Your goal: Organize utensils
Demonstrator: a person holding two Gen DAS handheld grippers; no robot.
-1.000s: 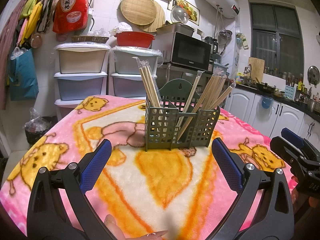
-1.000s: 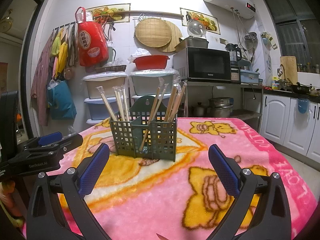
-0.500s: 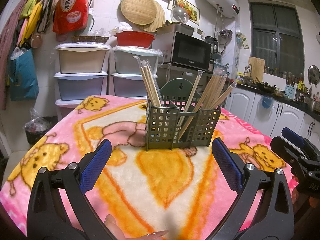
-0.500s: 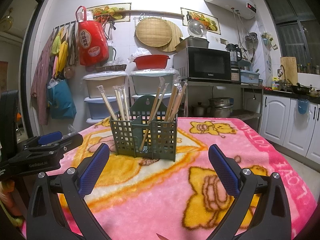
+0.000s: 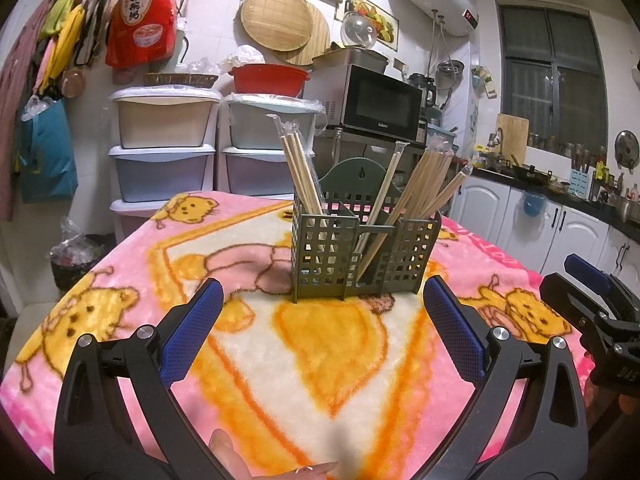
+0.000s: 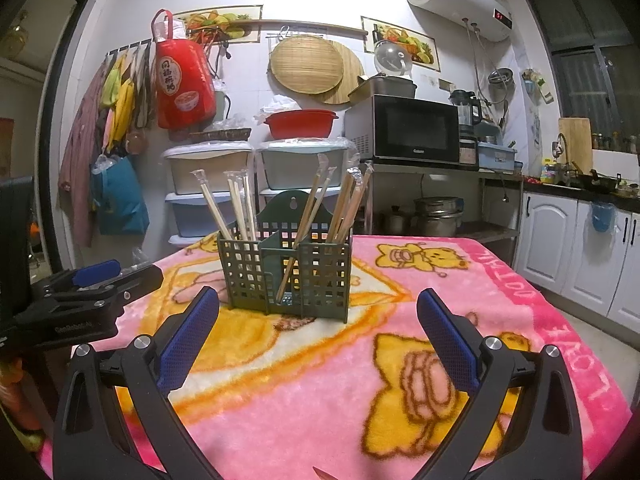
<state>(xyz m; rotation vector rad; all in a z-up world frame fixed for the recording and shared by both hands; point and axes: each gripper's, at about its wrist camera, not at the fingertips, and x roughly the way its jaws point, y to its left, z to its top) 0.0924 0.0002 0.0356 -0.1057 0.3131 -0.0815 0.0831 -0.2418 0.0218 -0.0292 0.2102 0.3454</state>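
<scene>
Nothing has shifted since before: we hold our left gripper [image 5: 320,320] and right gripper [image 6: 316,320] spread wide and empty, short of the utensil caddy [image 5: 362,252].

The utensil holder [image 5: 362,250] stands on the blanket [image 5: 320,344] that covers the surface, toward the far edge. Wrapped chopsticks [image 5: 300,172] stand in its left compartment; further chopsticks [image 5: 430,180] lean in its middle and right compartments. Both grippers sit at the near edge, the left gripper [image 5: 320,334] beside the right gripper [image 6: 316,334], apart from the holder. Behind the far edge stand storage drawers [image 5: 164,152] and a microwave [image 5: 380,102].
</scene>
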